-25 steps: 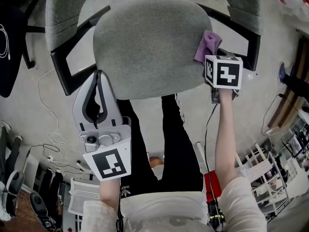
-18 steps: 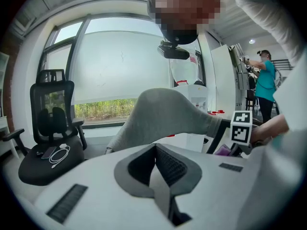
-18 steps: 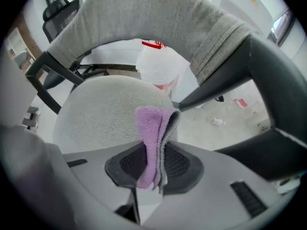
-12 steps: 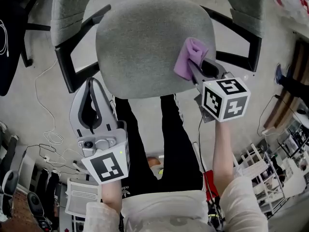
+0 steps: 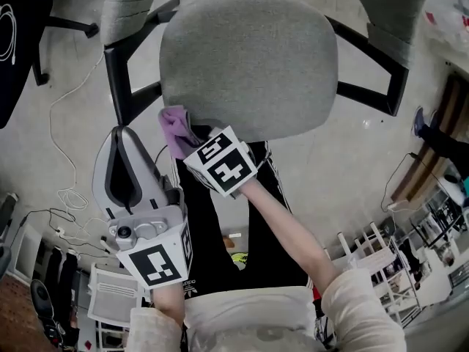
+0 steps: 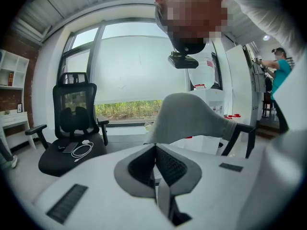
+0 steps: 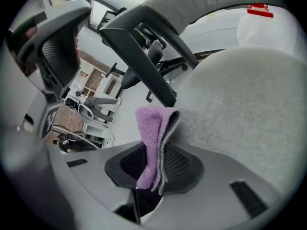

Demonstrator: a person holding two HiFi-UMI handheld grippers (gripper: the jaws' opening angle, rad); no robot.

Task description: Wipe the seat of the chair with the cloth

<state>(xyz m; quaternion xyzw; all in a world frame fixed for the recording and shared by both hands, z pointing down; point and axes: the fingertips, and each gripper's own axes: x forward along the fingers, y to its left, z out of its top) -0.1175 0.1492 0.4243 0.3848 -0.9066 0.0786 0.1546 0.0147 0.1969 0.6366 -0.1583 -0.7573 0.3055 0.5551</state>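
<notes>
Against the seat (image 7: 240,109), the right claw (image 7: 156,164) pinches the cloth (image 7: 152,128).

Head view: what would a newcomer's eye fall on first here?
The purple cloth stands out, pinched in the tongs of the right gripper at the near-left edge of the grey chair seat. The black-and-white marker cube on that gripper shows just below it. The left gripper, tongs shut and empty, is held left of the seat.

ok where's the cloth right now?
Head view, left of centre: the purple cloth, clamped in the right gripper, sits at the seat's near-left edge, close to the left gripper.
</notes>
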